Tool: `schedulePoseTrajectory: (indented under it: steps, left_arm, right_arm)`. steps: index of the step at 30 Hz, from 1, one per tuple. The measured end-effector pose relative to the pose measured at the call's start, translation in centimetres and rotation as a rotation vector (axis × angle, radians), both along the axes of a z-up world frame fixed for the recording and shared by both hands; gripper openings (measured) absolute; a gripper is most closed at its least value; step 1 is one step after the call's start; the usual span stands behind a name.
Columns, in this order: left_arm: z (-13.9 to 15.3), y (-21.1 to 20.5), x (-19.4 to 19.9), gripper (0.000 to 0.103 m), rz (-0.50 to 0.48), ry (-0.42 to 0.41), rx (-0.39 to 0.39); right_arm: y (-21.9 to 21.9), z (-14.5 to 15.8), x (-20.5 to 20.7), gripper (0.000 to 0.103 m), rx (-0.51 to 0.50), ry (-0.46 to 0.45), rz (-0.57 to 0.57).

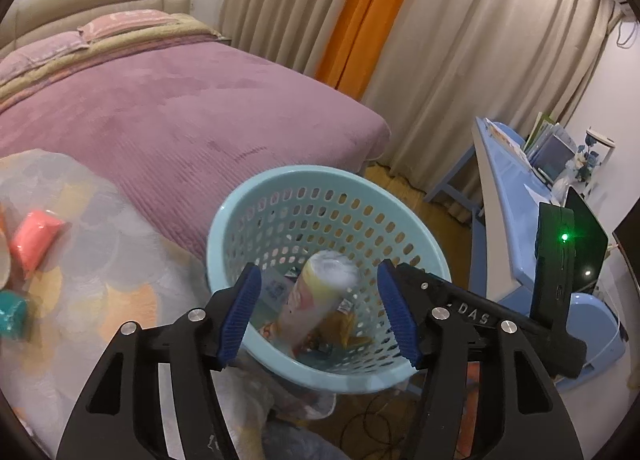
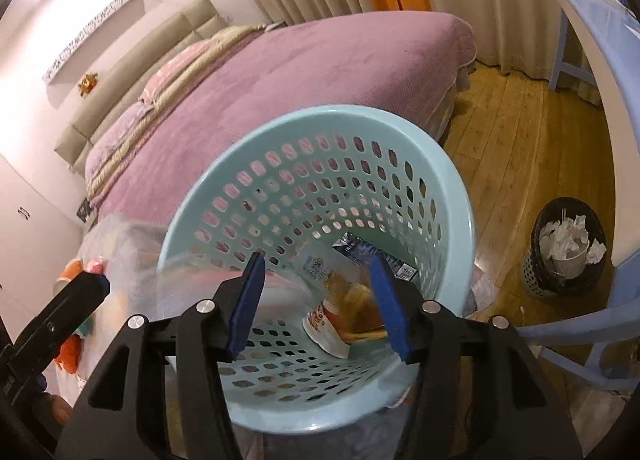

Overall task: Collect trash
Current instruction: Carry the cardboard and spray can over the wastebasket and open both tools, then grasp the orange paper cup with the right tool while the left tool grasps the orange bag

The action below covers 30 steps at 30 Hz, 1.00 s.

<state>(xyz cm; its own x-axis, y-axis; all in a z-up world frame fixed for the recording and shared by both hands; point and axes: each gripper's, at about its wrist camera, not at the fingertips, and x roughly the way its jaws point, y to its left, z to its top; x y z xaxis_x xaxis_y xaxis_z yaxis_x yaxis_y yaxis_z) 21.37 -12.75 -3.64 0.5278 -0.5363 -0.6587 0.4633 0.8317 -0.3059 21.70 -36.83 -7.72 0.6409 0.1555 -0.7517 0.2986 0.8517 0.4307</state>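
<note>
1. Far left, on a pale patterned cover: a soft pink packet (image 1: 34, 242) and a teal object (image 1: 12, 318) just below it, both blurred.
2. Behind them: a bed under a mauve plush blanket (image 1: 180, 112), beige padded headboard at its head.
3. Centre: a light blue perforated plastic basket (image 1: 256, 200), tilted with its mouth toward both cameras, holding the trash: a cylindrical yellow-and-white snack tube (image 1: 316, 300) lying lengthwise, with crumpled wrappers (image 1: 344, 326) beside it at the bottom.
4. In front of the rim: left gripper (image 1: 320, 318), blue-padded jaws spread wide, gripping nothing, hovering at the basket mouth.
5. Same basket from the right wrist view: right gripper (image 2: 320, 302), jaws likewise apart and empty, poised over the opening; a dark printed packet (image 2: 372, 256) against the inner wall.
6. Right: wooden plank floor (image 2: 516, 164), a black mesh wastebin full of white crumpled paper (image 2: 566, 248), and a pale blue desk (image 1: 508, 196) against beige curtains.
</note>
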Motion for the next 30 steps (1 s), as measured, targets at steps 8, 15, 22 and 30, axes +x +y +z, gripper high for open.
schedulePoseTrajectory:
  steps: [8, 15, 22, 30]
  left_arm:
    - [1.9, 1.6, -1.6, 0.059, 0.017, -0.033, -0.045]
    - [4.2, 3.9, -3.5, 0.059, 0.046, -0.089, -0.067]
    - [6.2, 8.9, -5.4, 0.059, 0.129, -0.146, -0.069]
    - [6.4, 18.3, -6.6, 0.073, 0.348, -0.183, 0.012]
  right_arm:
    - [1.5, 2.5, -1.1, 0.051, -0.033, -0.053, 0.026]
    - [4.9, 5.6, -1.9, 0.051, -0.093, -0.120, 0.094]
    - [10.5, 8.3, -1.9, 0.056, -0.146, -0.184, 0.218]
    - [19.1, 10.2, 0.6, 0.058, -0.160, -0.236, 0.419]
